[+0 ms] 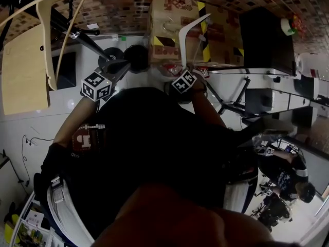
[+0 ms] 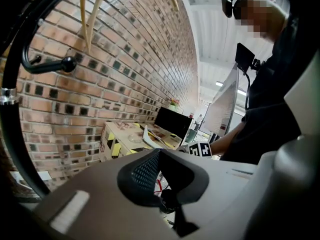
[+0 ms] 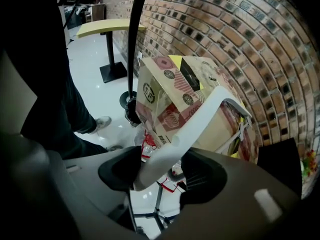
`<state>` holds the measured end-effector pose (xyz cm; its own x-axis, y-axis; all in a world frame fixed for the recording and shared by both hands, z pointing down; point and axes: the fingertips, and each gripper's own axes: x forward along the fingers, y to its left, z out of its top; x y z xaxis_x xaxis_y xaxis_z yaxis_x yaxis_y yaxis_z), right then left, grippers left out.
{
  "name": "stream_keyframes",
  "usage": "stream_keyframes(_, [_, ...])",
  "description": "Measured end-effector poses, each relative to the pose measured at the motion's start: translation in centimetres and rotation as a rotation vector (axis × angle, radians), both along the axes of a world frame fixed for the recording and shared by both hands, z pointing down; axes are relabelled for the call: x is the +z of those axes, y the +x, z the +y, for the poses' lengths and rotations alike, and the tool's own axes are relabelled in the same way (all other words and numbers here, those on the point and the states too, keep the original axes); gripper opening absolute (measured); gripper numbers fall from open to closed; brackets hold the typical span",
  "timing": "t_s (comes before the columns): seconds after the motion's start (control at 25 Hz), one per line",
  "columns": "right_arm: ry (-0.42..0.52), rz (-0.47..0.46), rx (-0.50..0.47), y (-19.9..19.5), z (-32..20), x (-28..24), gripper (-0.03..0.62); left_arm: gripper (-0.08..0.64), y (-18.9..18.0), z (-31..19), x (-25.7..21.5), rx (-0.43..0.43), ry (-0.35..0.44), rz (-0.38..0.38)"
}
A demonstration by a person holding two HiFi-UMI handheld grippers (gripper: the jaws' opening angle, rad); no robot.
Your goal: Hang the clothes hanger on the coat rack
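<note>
A white clothes hanger (image 3: 200, 116) lies slantwise between the jaws of my right gripper (image 3: 162, 171), which is shut on its lower end. In the head view the hanger (image 1: 188, 32) stands up from the right gripper (image 1: 186, 71), in front of a cardboard box. The black coat rack pole (image 1: 77, 35) slants across the upper left, with pale wooden hangers (image 1: 49, 45) on it. My left gripper (image 1: 122, 65) points toward the rack's round base (image 1: 136, 58). It is open and holds nothing (image 2: 162, 176). The rack's pole (image 2: 17, 84) and a hook (image 2: 50, 64) curve close by on its left.
A printed cardboard box (image 1: 169, 24) with yellow-black tape stands against the brick wall (image 3: 240, 39). A beige table (image 1: 23, 76) is at the left, a black cabinet (image 1: 262, 40) at the right. Another person (image 1: 285, 174) is at the lower right.
</note>
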<state>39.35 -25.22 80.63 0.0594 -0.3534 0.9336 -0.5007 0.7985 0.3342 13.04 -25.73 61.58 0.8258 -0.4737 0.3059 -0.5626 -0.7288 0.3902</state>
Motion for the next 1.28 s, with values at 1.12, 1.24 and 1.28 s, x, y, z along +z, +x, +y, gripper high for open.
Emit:
stream_keyframes(1.12, [-0.030,-1.716,0.312,-1.2,0.3,-30.6,0.236,-0.008,1.6,-0.3,-4.7,-0.007,0.109,0.046])
stream_keyframes(1.24, [-0.024,-1.771,0.217,-1.5,0.7,-34.1,0.236,-0.008,1.7,0.0,-5.5,-0.014,0.120,0.050])
stream_keyframes(1.28, [-0.022,-1.785,0.181,-1.7,0.6,-35.2,0.236,-0.008,1.5,0.0,-5.7,-0.019,0.126,0.050])
